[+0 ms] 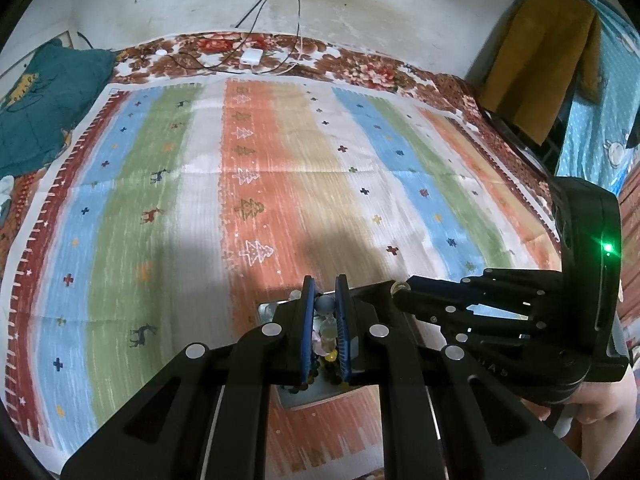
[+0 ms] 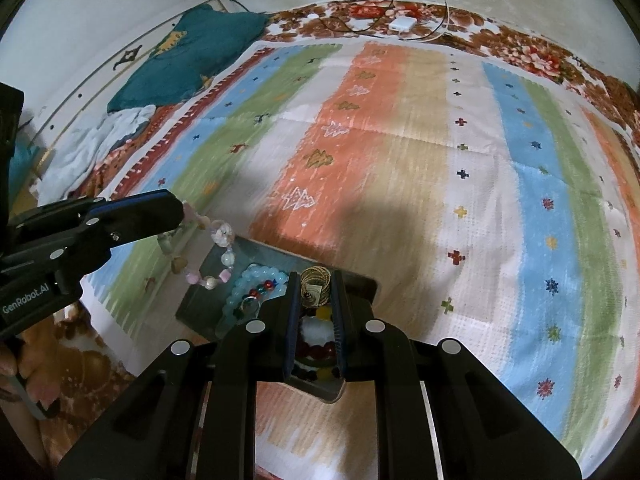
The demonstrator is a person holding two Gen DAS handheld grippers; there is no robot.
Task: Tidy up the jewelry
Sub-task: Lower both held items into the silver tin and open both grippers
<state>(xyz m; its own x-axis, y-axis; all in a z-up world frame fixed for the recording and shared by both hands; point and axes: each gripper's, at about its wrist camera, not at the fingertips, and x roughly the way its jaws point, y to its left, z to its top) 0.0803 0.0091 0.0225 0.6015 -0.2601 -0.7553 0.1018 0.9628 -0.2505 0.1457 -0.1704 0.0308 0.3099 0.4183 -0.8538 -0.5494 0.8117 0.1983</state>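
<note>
A dark tray [image 2: 202,300] of jewelry lies on the striped cloth near its front edge; its corner shows in the left wrist view [image 1: 266,309]. My left gripper [image 1: 325,302] is shut on a pastel bead bracelet [image 2: 218,254], which hangs from its tip [image 2: 182,210] above the tray's left part. My right gripper [image 2: 316,284] is shut on a coiled gold wire bangle [image 2: 315,278] over the tray's right part. It enters the left wrist view [image 1: 400,290] from the right. A light blue bead bracelet [image 2: 248,284] and dark red and yellow beads [image 2: 316,350] lie in the tray.
The striped cloth [image 1: 280,168] covers a floral bedspread [image 1: 360,68]. A teal pillow [image 1: 44,96] lies at the far left, a white charger [image 1: 251,55] with cables at the far edge, and a brown garment [image 1: 540,60] hangs at the right.
</note>
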